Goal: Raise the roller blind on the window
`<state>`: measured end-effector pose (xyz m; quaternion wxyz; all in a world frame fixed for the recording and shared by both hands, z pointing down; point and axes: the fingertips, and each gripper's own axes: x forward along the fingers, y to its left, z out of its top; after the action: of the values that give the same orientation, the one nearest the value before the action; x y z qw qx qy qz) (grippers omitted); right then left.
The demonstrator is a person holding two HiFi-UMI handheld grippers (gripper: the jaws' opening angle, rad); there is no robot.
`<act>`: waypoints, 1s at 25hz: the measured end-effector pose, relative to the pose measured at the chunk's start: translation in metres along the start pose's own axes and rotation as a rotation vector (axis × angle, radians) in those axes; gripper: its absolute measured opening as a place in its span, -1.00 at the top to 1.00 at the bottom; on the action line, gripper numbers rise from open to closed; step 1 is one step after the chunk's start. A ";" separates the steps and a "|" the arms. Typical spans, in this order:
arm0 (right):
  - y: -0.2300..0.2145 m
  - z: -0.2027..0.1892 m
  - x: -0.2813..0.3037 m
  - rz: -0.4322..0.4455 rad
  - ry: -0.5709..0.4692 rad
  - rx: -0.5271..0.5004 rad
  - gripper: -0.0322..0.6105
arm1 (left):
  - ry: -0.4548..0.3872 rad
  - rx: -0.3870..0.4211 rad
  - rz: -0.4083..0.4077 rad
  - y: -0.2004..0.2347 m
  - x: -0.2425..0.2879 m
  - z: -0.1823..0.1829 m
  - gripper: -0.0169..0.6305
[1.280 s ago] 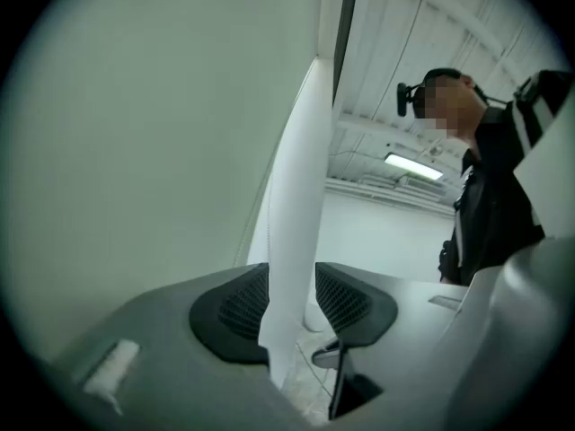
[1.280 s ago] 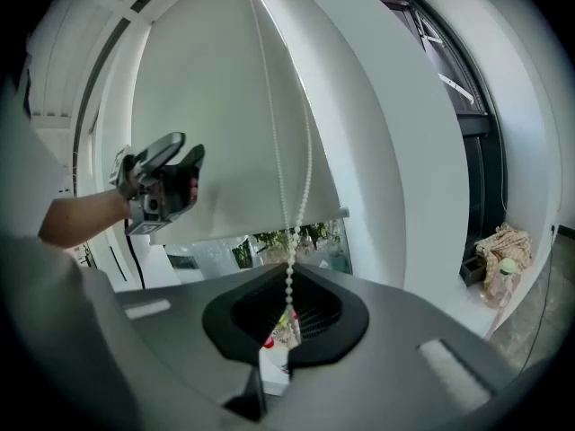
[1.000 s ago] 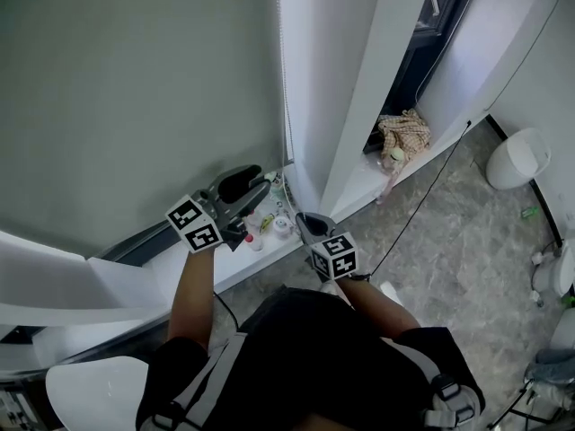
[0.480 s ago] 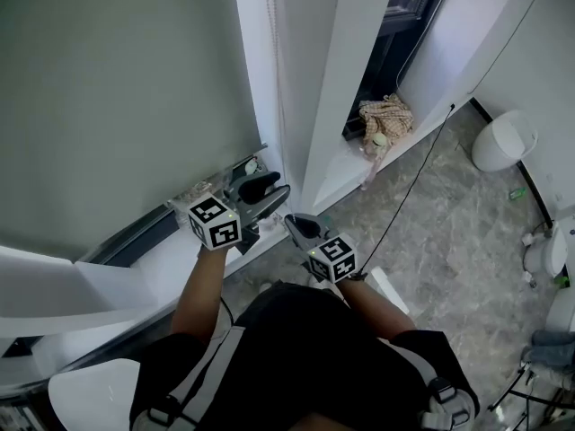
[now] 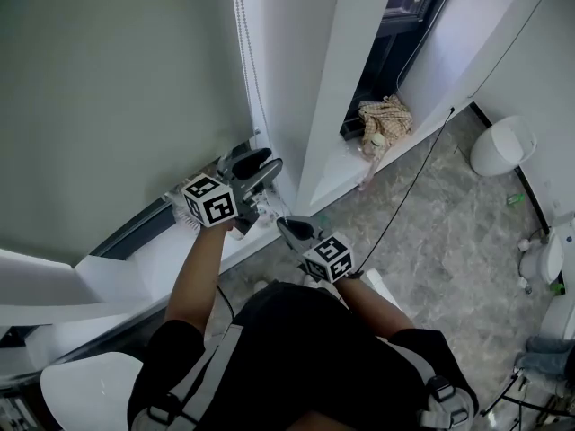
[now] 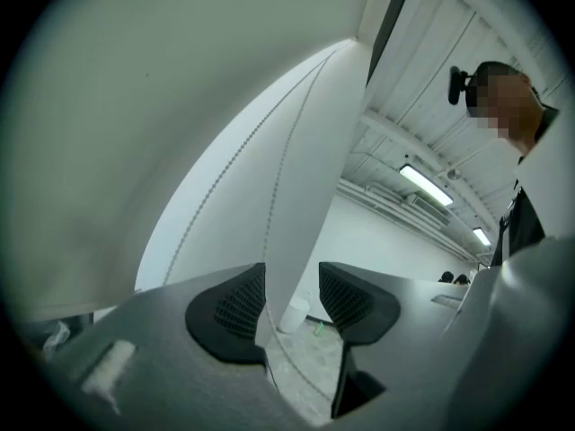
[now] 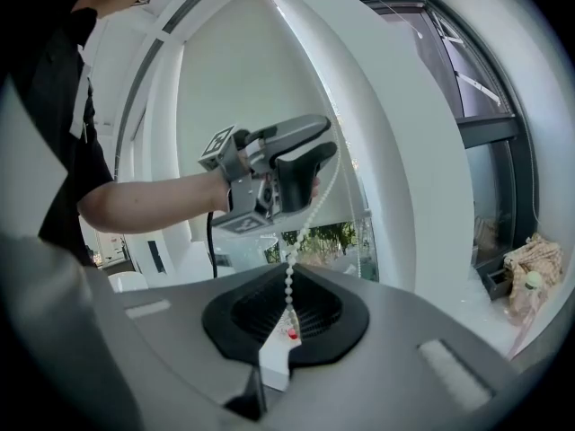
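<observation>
Roller blind of grey-green fabric (image 5: 117,79) is hanging almost fully down; the raising is barely getting started.
It is hanging ahead of me on my left and reaching nearly to the white window sill (image 5: 166,260), leaving only a thin gap at the bottom. I am clenching my right tool (image 7: 287,317) on the white bead chain (image 7: 304,227) low down. My left tool (image 6: 292,299) is waiting released higher up, with the chain running loose between its pads. I judge that nearly all the hauling is still waiting to be done.
</observation>
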<state>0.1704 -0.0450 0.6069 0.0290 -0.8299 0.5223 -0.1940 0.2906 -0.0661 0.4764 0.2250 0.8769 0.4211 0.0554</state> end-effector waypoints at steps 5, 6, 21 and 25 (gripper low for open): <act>0.004 0.002 0.000 0.025 0.010 -0.010 0.90 | -0.094 0.049 0.001 0.003 0.009 0.055 0.36; 0.004 0.002 0.000 0.028 0.011 -0.012 0.90 | -0.098 0.063 0.014 0.006 0.011 0.062 0.36; 0.001 -0.001 0.007 0.083 0.063 -0.054 0.90 | -0.056 0.256 0.035 -0.002 0.013 0.079 0.82; 0.000 -0.007 0.009 0.100 0.091 -0.057 0.90 | -0.083 0.231 -0.003 -0.006 0.019 0.082 0.62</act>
<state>0.1713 -0.0518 0.6156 -0.0088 -0.7936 0.5691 -0.2151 0.3223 -0.0769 0.3986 0.1398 0.8980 0.4162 -0.0304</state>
